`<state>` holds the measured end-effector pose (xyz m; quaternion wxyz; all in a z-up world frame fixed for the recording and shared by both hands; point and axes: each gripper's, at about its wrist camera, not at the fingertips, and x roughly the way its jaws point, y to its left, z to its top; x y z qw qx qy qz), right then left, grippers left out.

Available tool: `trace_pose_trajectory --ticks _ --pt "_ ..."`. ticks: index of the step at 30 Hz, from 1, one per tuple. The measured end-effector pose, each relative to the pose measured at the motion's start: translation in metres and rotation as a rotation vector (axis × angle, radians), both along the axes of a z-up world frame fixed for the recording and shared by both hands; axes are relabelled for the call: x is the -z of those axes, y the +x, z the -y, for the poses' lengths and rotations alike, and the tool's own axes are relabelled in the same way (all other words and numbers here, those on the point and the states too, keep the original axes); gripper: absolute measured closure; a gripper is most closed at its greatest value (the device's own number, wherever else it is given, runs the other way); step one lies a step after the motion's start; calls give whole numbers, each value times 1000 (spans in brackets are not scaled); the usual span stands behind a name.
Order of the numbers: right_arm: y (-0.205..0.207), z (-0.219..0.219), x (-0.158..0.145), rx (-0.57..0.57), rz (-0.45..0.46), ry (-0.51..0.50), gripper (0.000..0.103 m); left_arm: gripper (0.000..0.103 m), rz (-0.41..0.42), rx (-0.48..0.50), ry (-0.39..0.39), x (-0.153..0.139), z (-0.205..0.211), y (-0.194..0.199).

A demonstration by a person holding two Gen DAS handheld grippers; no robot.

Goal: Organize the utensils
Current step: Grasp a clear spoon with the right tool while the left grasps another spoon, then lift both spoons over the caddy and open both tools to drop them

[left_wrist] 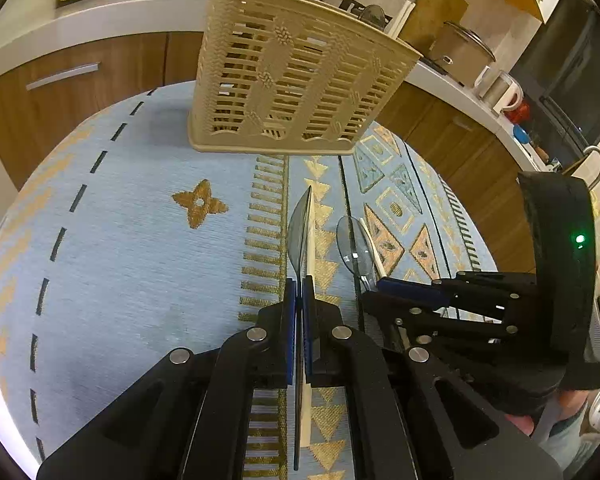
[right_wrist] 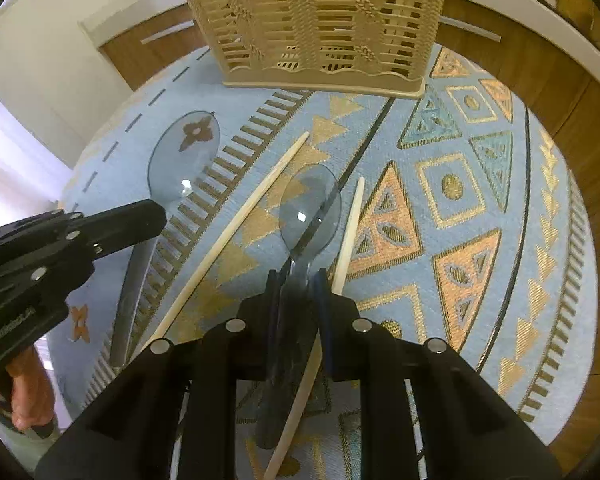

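From the left wrist camera, the left gripper was clamped fully shut on a clear plastic spoon, seen edge-on, with a pale chopstick pressed against it between the blue pads. The right gripper reached in from the right side, its tips at the neck of a second clear spoon lying beside another chopstick. Only this view showed the white worktop behind, carrying a lidded pot and a white kettle.

The right wrist camera showed the right gripper's narrow jaws pinching the second spoon's neck, the bowl lying flat and facing up ahead of the tips; the neighbouring chopstick ran past the right finger, and whether it was gripped too could not be told. Here the left gripper's spoon showed its broad bowl, and the first chopstick stretched diagonally across the cloth. A hand held the left gripper's handle at the lower left.

A beige slotted utensil basket stood upright beyond both grippers, apart from them, on a round table under a light-blue patterned cloth. Wooden cabinet fronts ringed the table.
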<state>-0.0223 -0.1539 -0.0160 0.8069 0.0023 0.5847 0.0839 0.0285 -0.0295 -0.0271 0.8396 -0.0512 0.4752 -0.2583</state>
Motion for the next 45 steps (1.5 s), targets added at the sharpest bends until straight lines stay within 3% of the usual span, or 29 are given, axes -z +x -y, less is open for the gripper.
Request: trace_pose_trajectory --ticks 3,5,10,14,18,24,32,38,45 --pt "0 -19 0 -22 13 -112 88 102 9 5 -30 -4 -6 -2" --pt "0 -27 1 -23 19 -127 91 102 20 6 -46 -7 -10 -5" --pt "-8 -22 1 -25 26 -71 93 102 45 5 -89 -16 -18 -9" --pt "-16 -9 -19 -21 67 4 93 102 73 -5 -117 -25 -23 -9" --pt "-17 4 -53 -28 156 110 93 102 130 -15 -148 -44 -31 -9" --pt "1 25 -113 -33 334 215 93 102 293 -24 -203 -104 -40 1" --pt "41 50 -166 -18 541 243 93 102 484 -59 -269 -174 -39 38" --pt "76 60 -186 12 667 246 93 102 584 -88 -293 -192 -24 75" --pt "113 75 -184 97 773 189 93 102 638 -133 -290 -185 -14 113"
